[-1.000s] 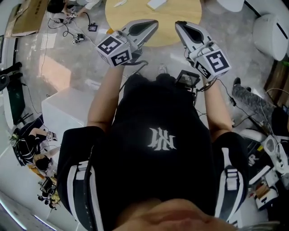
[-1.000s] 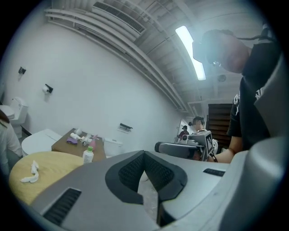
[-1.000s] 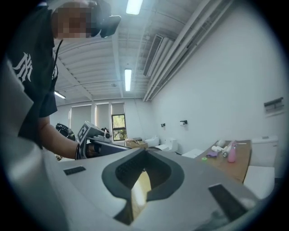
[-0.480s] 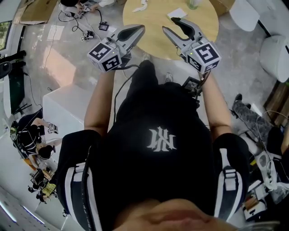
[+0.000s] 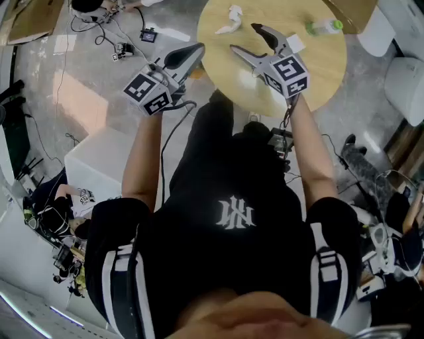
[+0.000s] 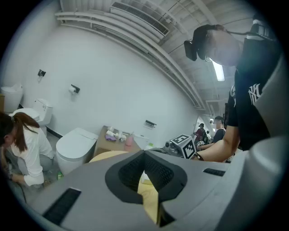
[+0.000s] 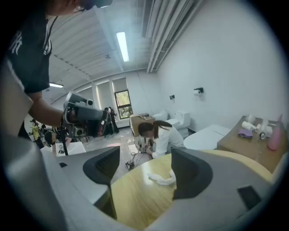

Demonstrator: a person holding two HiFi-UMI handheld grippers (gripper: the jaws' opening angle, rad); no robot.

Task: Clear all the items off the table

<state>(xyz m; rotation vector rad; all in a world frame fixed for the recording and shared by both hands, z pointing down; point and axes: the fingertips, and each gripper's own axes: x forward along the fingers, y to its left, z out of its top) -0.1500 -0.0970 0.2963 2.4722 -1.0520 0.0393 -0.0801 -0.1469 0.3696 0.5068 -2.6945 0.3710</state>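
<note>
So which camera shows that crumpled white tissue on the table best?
The right gripper view: the tissue lies close and unblocked, mid-frame on the table. The head view shows it small, near the table's far edge. The left gripper view barely shows the table, and I can't make the tissue out there.

Head view steeply down over round table (image 5: 318, 69), both gripper views low, near-level across it, all sharing it.

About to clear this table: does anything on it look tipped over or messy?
The green-capped bottle seems to lie on its side near the far edge of the round table, and a crumpled white tissue sits loose.
</note>
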